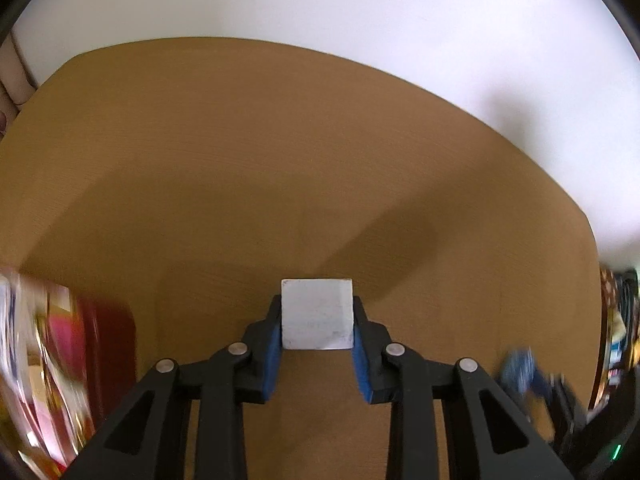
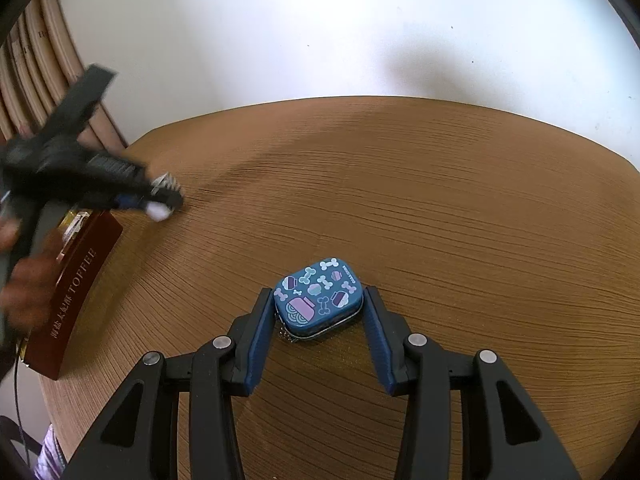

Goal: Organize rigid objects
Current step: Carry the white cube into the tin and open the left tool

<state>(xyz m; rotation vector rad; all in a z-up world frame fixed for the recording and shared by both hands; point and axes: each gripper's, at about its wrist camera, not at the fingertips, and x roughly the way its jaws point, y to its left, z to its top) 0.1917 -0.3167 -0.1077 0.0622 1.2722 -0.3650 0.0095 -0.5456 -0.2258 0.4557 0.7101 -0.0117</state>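
Jaws of the left gripper [image 1: 318, 320] are clamped on a white cube [image 1: 317, 314], both blue pads pressed flat to its sides, above the brown desk [image 1: 280, 140]. Jaws of the right gripper [image 2: 319, 314] sit around a blue tin [image 2: 318, 296] printed with bones and bowls; the left pad touches the tin's side, while on the right a thin gap seems to show, so I cannot tell whether it is truly gripped.

Taking the tin as landmark: in the right wrist view, a dark red box [image 2: 76, 292] lettered TOFFEE lies well to its left at the desk's edge, and a hand [image 2: 24, 284] blurs just in front of that box. Beyond the box and still left of the tin, the left gripper appears from outside, blurred, with the white cube a pale blob at its tip, close over the desk. This view alone shows the box's lettering.

The left wrist view alone shows the cube's clean square face. It catches the red box only as a smear at its left edge, and the right gripper as a blue-black blur at its lower right.
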